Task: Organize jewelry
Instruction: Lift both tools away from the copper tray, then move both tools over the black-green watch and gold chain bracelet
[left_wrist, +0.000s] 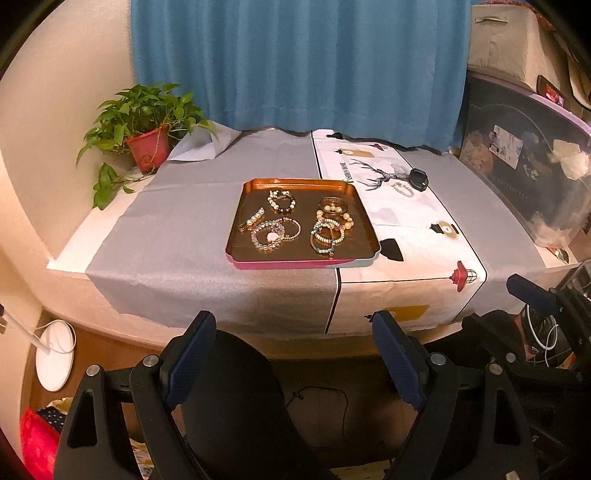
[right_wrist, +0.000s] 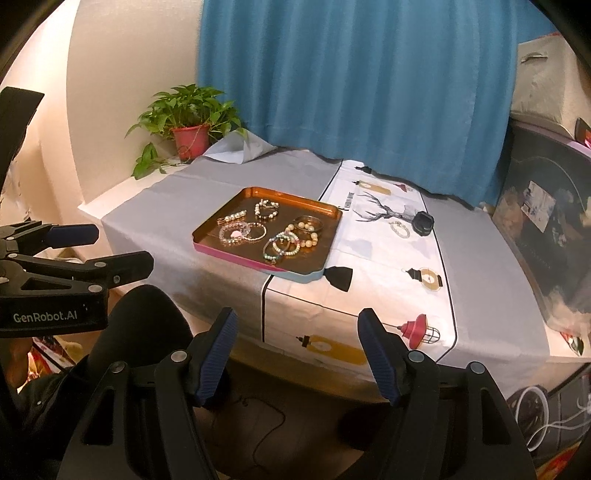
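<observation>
Both your left gripper (left_wrist: 293, 354) and right gripper (right_wrist: 297, 350) hang released, short of the table (left_wrist: 177, 280); nothing is grasped. Most bracelets lie in the tray (left_wrist: 236, 225); one beaded bracelet (left_wrist: 403, 189) remains right, beside the black box (left_wrist: 418, 178), likely next.

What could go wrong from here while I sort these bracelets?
1. The bracelets in the tray lie overlapping, especially the cluster at its right, so a grab may lift several tangled together.
2. The tray's near corner sits close to the table edge; a push could slide it off.
3. The lone bracelet touches or nearly touches the black box, so the open right gripper may bump the box.
</observation>
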